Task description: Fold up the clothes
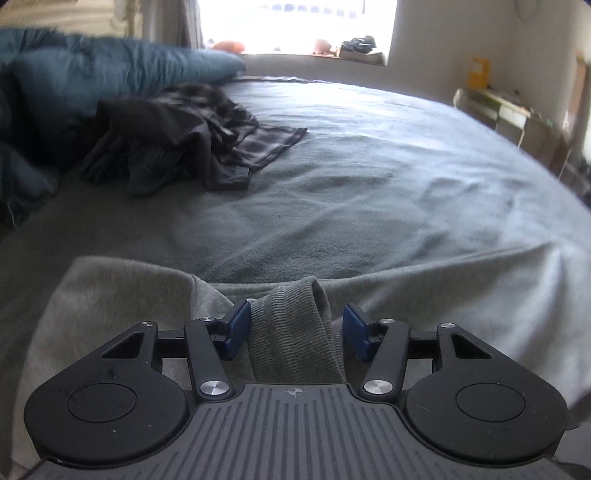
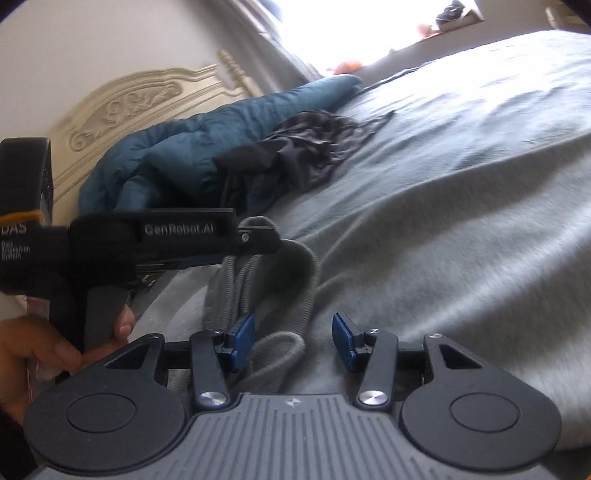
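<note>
My left gripper [image 1: 295, 330] has its blue pads apart with the ribbed cuff [image 1: 295, 332] of a grey sweatshirt [image 1: 110, 295] rising between them; the cuff lies against the left pad [image 1: 236, 332] and stands clear of the right one, so the jaws are not clamped on it. From the right wrist view the same gripper [image 2: 258, 236] comes in from the left, held in my hand [image 2: 37, 350], its tip right at a ribbed loop of the grey fabric. My right gripper [image 2: 293, 341] is also parted, pads on either side of a bunched ribbed band [image 2: 273, 354] that sits nearer its left pad; the right pad [image 2: 343, 345] touches nothing that I can see, so this one is loose too. The sweatshirt lies directly under and ahead of both grippers, spread over the near edge of the bed [image 1: 369, 166], its body running off to the right in the right wrist view. Further up the bed, well apart from both grippers, a dark heap of clothes [image 1: 177, 140] with a plaid piece lies crumpled against a teal duvet [image 1: 110, 66]. Behind that stands a carved cream headboard [image 2: 129, 103], and a bright window [image 1: 295, 26] with small things on its sill lies beyond the far side of the bed.
</note>
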Available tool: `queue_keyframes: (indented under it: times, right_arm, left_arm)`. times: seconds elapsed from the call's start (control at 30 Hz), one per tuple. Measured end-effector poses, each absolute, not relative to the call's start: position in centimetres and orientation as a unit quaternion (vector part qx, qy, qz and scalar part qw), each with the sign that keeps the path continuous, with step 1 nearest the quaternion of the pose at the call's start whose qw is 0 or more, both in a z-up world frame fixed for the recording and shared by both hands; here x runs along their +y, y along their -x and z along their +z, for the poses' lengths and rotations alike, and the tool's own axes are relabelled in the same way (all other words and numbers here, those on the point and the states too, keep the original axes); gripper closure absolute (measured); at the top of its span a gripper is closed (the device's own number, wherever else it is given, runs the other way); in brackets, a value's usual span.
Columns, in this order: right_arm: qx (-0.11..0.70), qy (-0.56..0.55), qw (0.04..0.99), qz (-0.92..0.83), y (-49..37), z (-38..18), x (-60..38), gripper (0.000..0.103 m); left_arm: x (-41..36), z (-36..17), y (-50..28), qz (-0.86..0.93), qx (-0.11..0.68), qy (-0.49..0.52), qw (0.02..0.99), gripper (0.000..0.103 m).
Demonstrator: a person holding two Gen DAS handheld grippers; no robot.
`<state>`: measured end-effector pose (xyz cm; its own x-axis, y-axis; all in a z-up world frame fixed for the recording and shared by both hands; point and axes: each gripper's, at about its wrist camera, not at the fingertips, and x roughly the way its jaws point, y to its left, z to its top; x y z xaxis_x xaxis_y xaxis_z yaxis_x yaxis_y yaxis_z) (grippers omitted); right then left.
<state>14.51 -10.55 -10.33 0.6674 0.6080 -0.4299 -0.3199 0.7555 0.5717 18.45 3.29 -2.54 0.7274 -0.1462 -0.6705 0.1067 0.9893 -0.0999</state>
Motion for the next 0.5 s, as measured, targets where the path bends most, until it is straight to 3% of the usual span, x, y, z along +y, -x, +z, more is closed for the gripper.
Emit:
queue_keyframes:
  times: [0.23, 0.47, 0.5]
  right_arm:
    - [0.319, -0.254, 0.867, 0.287, -15.4, -11.7, -11.3, 0.058]
    - [0.32, -0.282, 0.856, 0.294, -15.7, -12.3, -12.3, 0.063]
    - [0.321, -0.283, 0.855, 0.294, -15.9, -12.3, -12.3, 0.063]
  left_arm:
    - [3.6, -3.1, -19.6, -0.061, 0.382, 0.038, 0.921, 0.04]
    - [4.2, -3.3, -19.2, -0.057, 0.387, 0.048, 0.919, 0.05]
    - [4.1, -3.3, -19.1, -0.059, 0.386, 0.045, 0.92, 0.056]
